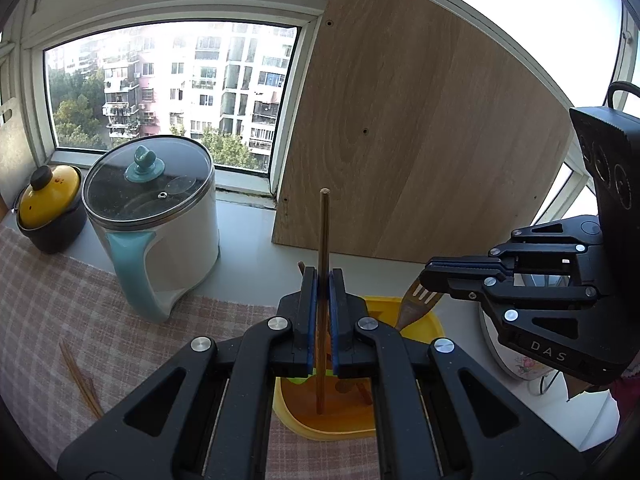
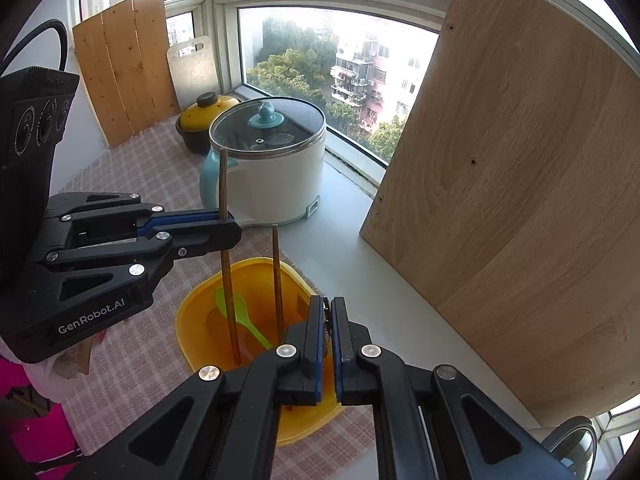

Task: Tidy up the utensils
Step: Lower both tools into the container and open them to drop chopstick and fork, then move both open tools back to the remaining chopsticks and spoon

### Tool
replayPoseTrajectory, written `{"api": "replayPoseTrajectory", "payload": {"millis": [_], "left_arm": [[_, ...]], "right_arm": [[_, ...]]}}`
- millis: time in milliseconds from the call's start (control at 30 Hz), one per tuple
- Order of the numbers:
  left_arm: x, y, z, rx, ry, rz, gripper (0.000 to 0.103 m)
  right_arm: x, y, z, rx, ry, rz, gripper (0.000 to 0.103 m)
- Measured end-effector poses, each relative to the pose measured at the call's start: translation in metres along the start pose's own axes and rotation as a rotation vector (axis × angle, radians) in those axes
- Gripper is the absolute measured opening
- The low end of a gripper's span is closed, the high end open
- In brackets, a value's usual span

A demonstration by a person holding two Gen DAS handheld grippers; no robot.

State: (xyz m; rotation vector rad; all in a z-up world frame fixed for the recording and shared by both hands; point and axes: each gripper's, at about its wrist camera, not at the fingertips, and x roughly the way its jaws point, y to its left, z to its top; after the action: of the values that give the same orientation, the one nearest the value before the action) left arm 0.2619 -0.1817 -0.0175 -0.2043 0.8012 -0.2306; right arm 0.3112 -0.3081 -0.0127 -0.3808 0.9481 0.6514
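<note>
In the left wrist view, the left claw fills the lower centre of the frame, its blue pads pinching a thin brown wooden chopstick that stands upright with its lower tip down inside the yellow plastic tub just behind the claw. To the right of it, the right claw is pressed together on the slotted head of a wooden fork-like utensil, whose lower part dips into the same tub.

In the right wrist view the tub, at lower centre, already holds a lime-green plastic spoon and a second upright chopstick, so several pieces look sorted. At the lower left of the left view, a pair of brown chopsticks lies on the checked cloth of the tabletop, apparently yet to be collected. Both held pieces seem about ready to be let go.

Farther back stand a white-and-teal electric pot with a glass lid, a yellow-lidded dark clay pot and a leaning wooden board.
</note>
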Motion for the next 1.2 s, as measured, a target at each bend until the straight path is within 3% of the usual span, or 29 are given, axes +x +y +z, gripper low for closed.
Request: {"api": "replayPoseTrajectory", "payload": {"millis": [100,200,333,567,700,1000,1200], "left_arm": [[-0.001,0.0,0.001,0.0,0.002,-0.005,0.003],[-0.002,0.001,0.001,-0.001,0.011,-0.003,0.003],[-0.004,0.004,-0.001,-0.014,0.006,0.001,0.019],[-0.021,0.016,-0.006,-0.022,-0.006,0.006,0.019],[-0.036,0.028,-0.011,-0.025,-0.008,0.016,0.019],[-0.074,0.081,-0.03,-0.038,-0.008,0.059,0.019],[-0.092,0.139,-0.055,-0.053,0.035,0.128,0.019]], "right_arm": [[-0.001,-0.001,0.0,0.001,-0.009,0.003,0.002],[-0.002,0.0,0.001,0.003,-0.017,0.0,0.027],[-0.003,0.003,0.001,0.007,-0.018,0.0,0.027],[-0.009,0.014,-0.003,0.019,-0.019,-0.006,0.029],[-0.019,0.028,-0.005,0.018,-0.033,-0.014,0.043],[-0.039,0.071,-0.003,0.03,-0.095,0.026,0.079],[-0.032,0.107,-0.001,0.04,-0.11,0.019,0.083]]}}
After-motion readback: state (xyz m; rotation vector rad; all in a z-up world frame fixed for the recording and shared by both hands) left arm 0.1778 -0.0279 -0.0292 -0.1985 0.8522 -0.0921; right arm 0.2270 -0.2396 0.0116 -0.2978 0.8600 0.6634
